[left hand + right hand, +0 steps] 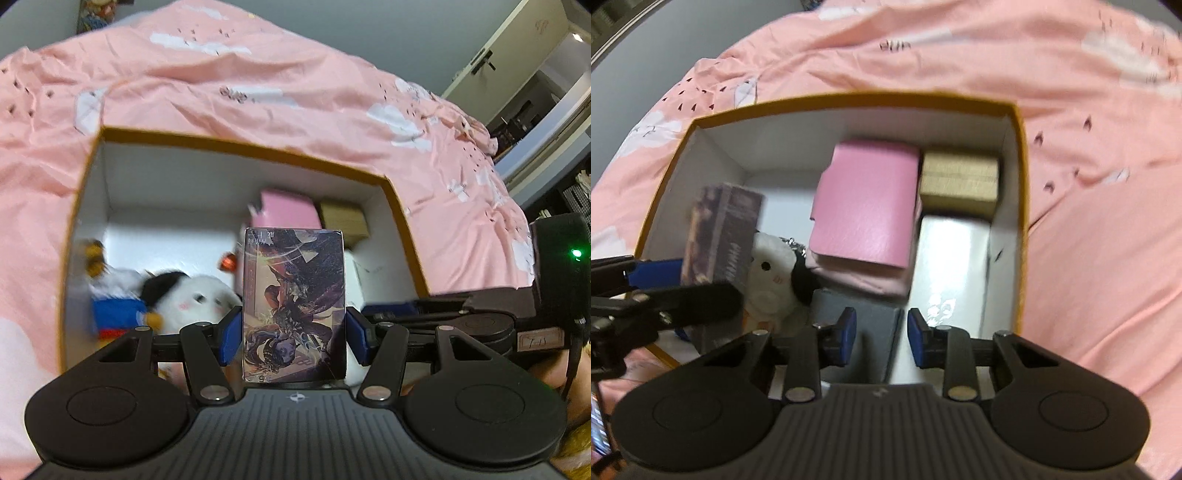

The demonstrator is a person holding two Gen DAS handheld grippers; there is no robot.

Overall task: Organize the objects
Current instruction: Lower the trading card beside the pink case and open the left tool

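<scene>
Gripping glossy illustrated card box (pixel 294 306) (dark figure art)

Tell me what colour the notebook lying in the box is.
Pink. The notebook shows best in the right wrist view, next to a tan block.

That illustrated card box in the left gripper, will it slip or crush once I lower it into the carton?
The illustrated card box looks glossy, so it may slide between the pads. Held by its narrow sides in the left gripper, it probably stays rigid. Tall and slim, it could tip beside the plush toy.
</scene>
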